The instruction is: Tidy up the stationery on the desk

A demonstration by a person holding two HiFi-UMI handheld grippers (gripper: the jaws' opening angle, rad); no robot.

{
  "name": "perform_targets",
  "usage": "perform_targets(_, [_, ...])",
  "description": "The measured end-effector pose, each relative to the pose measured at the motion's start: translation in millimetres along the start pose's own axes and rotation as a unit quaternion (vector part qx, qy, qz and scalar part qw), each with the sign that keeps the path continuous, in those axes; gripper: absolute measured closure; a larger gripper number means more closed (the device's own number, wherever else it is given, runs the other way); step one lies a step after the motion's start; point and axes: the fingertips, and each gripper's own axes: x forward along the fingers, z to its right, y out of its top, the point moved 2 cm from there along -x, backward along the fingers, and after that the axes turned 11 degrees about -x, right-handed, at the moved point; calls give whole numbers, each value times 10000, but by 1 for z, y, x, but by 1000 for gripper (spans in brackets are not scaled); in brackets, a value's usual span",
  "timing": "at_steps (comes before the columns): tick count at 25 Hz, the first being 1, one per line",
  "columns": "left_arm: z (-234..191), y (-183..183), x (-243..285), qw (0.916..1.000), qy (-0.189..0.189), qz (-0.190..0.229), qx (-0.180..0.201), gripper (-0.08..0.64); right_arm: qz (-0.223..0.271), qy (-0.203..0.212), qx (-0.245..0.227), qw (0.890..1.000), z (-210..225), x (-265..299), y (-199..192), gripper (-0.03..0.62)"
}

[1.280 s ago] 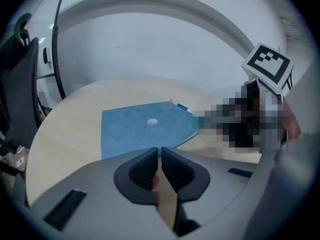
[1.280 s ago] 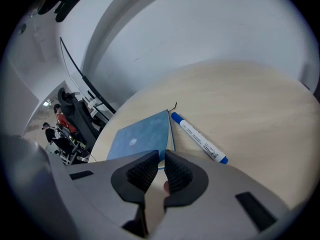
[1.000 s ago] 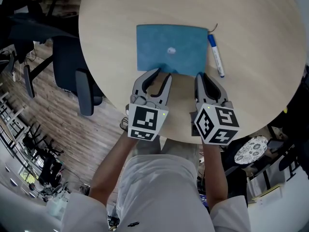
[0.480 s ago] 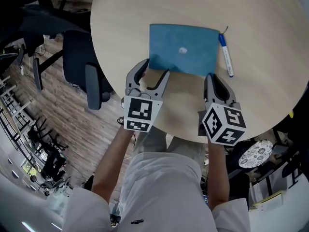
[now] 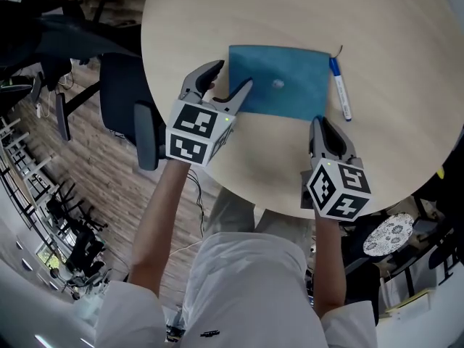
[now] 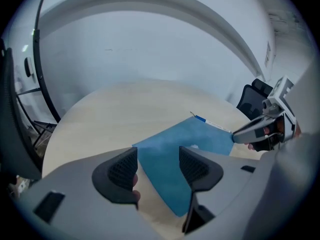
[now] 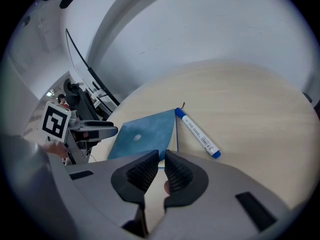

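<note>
A blue notebook [image 5: 279,82] [image 6: 200,139] [image 7: 142,134] lies flat on the round wooden table [image 5: 377,20]. A white marker with blue cap [image 5: 339,89] [image 7: 197,133] lies along its right side. My left gripper [image 5: 230,77] [image 6: 157,166] hovers at the notebook's left edge. Its jaws have just been opening and stand wide, with only the notebook's corner below the gap. My right gripper [image 5: 319,122] [image 7: 161,171] is shut on the notebook's near right corner, its pads almost together. In the left gripper view the right gripper [image 6: 235,138] meets that corner.
A dark office chair [image 5: 123,107] stands just off the table's left rim. A round patterned object [image 5: 391,234] sits below the table's near right edge. Bare tabletop stretches beyond and to the right of the marker.
My left gripper has left the notebook's near edge, moved left and farther up the table to the notebook's left edge, and its jaws have spread wider. The right gripper stays at its corner.
</note>
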Motion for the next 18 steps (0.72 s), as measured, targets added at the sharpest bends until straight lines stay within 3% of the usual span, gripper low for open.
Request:
perform_targets(7, [-21, 5, 21, 9964, 104, -376, -758, 309, -4, 5, -8, 10000, -2, -2, 3, 529])
perform_targets(11, [-34, 1, 30, 9914, 166, -590, -1157, 443, 3, 26, -10, 10000, -3, -3, 5, 530])
perform_targets(18, [-38, -3, 30, 9857, 36, -843, -1462, 425, -4, 62, -17, 10000, -3, -3, 6, 529])
